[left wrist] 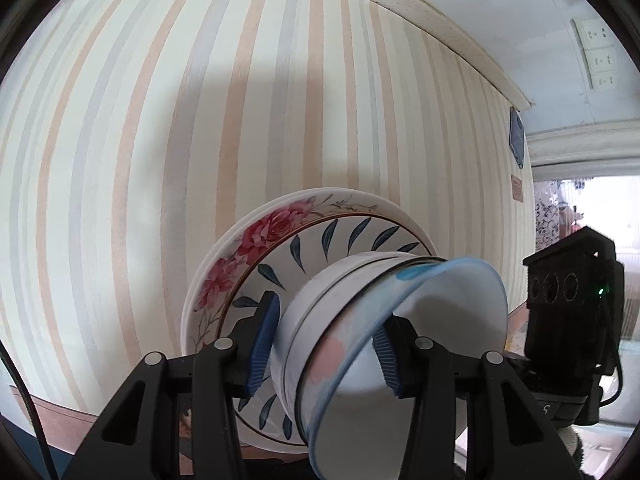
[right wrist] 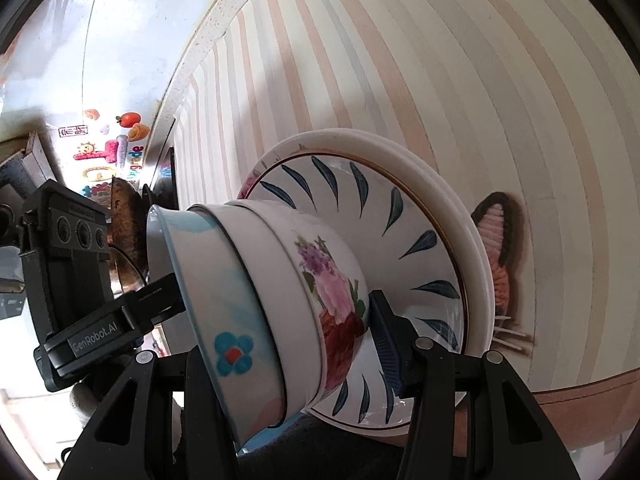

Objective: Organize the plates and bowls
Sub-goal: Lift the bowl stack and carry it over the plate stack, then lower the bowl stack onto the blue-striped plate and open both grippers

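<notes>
Left wrist, my grip: my left gripper (left wrist: 324, 344) is clamping the stack from its side, one blue finger (left wrist: 262, 344) pressing on the leaf-patterned plate (left wrist: 320, 248), the other finger reaching inside the blue-rimmed bowl (left wrist: 420, 340).
Left wrist, where the stack is: the rose plate (left wrist: 240, 256), the leaf-patterned plate and the nested bowls are hanging together in the air, tipped on edge in front of the striped wallpaper (left wrist: 160, 140).
Left wrist, surroundings: the right device's black housing (left wrist: 568, 292) is sitting just beside the bowl's mouth; wall sockets (left wrist: 596, 52) are showing high up, a bright doorway beyond.
Right wrist, my grip: my right gripper (right wrist: 304, 340) is grasping the same stack from the opposite side, its visible blue finger (right wrist: 384, 336) bearing on the leaf plate just behind the floral bowl (right wrist: 320, 280); the other finger is hidden behind the bowls.
Right wrist, progress: I am judging the stacking done, plates underneath and bowls nested on them, with carrying and setting down left.
Right wrist, surroundings: a cat decal (right wrist: 500, 248) is peeking out behind the plates, colourful stickers (right wrist: 108, 148) farther off.
Right wrist, hazards: no table or shelf is showing, and a tilted stack could be sliding apart if either grip eases.
</notes>
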`<state>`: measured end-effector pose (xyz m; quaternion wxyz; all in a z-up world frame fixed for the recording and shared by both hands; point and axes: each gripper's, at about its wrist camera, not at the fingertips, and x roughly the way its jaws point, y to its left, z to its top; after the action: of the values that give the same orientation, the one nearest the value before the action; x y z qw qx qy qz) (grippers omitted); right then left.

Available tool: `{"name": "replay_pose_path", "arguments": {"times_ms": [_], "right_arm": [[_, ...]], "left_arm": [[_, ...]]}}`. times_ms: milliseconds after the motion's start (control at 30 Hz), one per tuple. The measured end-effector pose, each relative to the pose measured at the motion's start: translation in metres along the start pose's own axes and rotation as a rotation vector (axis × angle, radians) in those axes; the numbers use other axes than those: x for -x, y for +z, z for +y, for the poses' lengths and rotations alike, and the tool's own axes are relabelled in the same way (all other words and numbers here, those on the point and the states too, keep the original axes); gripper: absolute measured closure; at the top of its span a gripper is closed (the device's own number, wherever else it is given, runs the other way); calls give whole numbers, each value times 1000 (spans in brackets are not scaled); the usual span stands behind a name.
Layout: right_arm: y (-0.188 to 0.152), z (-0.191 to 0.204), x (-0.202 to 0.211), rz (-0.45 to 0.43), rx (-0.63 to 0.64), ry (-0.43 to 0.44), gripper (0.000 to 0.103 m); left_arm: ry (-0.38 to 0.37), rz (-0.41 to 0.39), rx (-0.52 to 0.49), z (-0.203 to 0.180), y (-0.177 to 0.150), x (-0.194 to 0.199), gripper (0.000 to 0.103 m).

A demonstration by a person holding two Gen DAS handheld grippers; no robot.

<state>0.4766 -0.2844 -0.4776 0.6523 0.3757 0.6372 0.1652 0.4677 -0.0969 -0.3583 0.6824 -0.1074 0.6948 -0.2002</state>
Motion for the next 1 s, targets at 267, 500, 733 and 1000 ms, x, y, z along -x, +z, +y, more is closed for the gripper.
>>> {"name": "replay_pose_path", "arguments": {"times_ms": [267, 500, 733, 1000], "right_arm": [[-12, 23, 16, -45, 81, -120, 51], [-34, 61, 54, -147, 211, -284, 22], [-65, 94, 88, -264, 298, -401, 11], [-100, 117, 134, -419, 325, -478, 7]], "left_arm": [[165, -105, -64, -5, -11, 31, 62], [241, -211, -106, -17, -32, 66, 60], [289, -323, -130, -26, -49, 98, 16], [314, -423, -130, -35, -76, 129, 15]]}}
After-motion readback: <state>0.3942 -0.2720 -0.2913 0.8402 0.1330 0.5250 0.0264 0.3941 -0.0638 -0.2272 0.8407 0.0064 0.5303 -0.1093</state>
